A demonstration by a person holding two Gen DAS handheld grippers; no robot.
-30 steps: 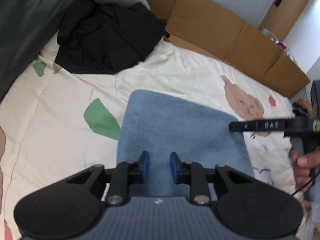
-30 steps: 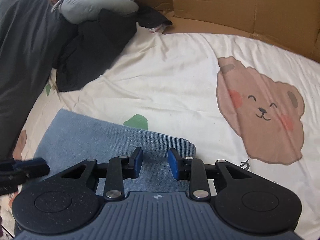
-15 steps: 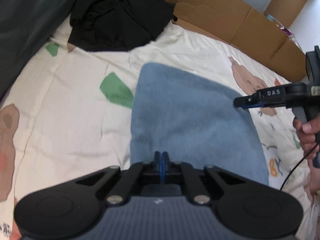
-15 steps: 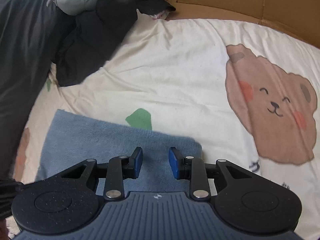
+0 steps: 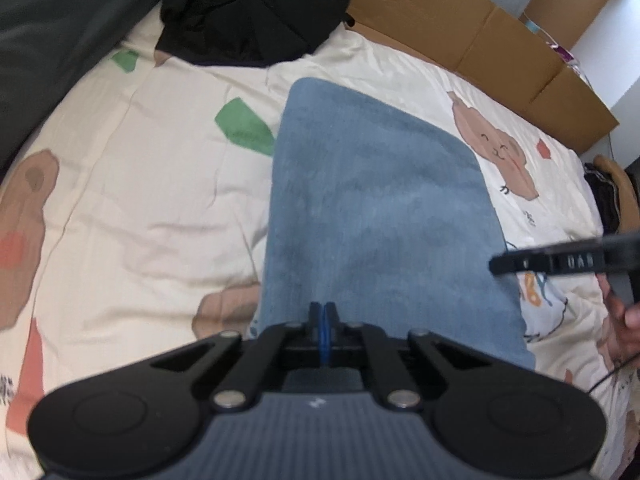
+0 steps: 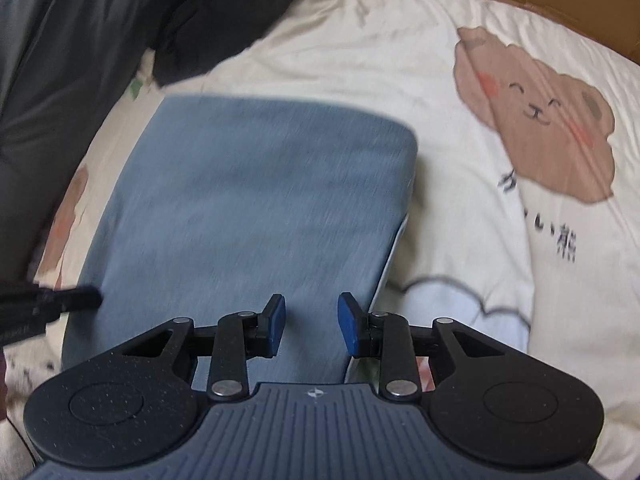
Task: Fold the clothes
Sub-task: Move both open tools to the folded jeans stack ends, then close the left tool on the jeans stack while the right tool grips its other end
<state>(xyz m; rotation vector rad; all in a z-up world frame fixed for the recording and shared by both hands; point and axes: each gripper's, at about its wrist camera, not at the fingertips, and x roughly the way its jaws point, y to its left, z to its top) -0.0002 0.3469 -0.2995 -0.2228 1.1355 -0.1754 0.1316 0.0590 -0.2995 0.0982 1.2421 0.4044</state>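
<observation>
A folded blue cloth [image 5: 380, 208] lies flat on the cream bear-print bedspread [image 5: 140, 184]; it also shows in the right wrist view [image 6: 248, 200]. My left gripper [image 5: 322, 312] is shut over the cloth's near edge; whether cloth is pinched between the pads is hidden. My right gripper [image 6: 311, 316] is open above the cloth's near right part, empty. The right gripper shows from the side in the left wrist view [image 5: 560, 262]. The left gripper's tip shows in the right wrist view [image 6: 72, 300].
A black garment [image 5: 248, 12] lies heaped at the far side of the bed. Dark grey bedding [image 6: 60, 60] runs along the left. Brown cardboard [image 5: 480, 40] lines the far edge. The person's hand [image 5: 624, 320] is at the right.
My left gripper closed from open and pulled back toward the cloth's near edge. My right gripper moved back toward the cloth's near edge, staying open.
</observation>
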